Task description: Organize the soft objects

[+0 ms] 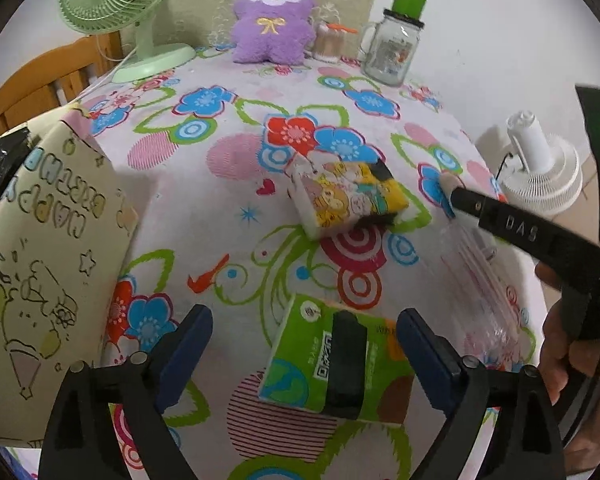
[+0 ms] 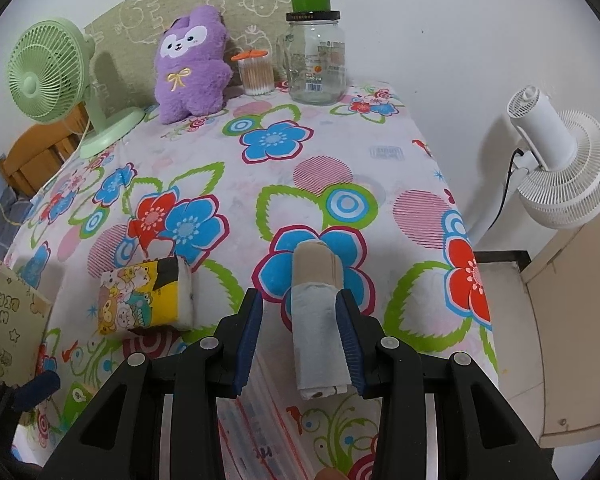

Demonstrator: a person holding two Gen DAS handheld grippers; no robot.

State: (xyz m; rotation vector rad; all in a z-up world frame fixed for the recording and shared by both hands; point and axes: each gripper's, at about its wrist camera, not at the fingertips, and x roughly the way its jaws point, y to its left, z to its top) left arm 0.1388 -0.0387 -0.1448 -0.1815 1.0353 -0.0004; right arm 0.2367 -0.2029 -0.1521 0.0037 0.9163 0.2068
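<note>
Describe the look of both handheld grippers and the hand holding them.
Both grippers, the left gripper and the right gripper, share black plastic frames with silver pivot pins and ribbed blue pads on the fingers. The right gripper's arm carries pale "DAS" lettering and a green indicator light nearby. A bare hand grips its black handle.

White wall (image 2: 480,40) behind floral tablecloth (image 2: 320,152) — wooden chair (image 1: 40,80) left.
</note>
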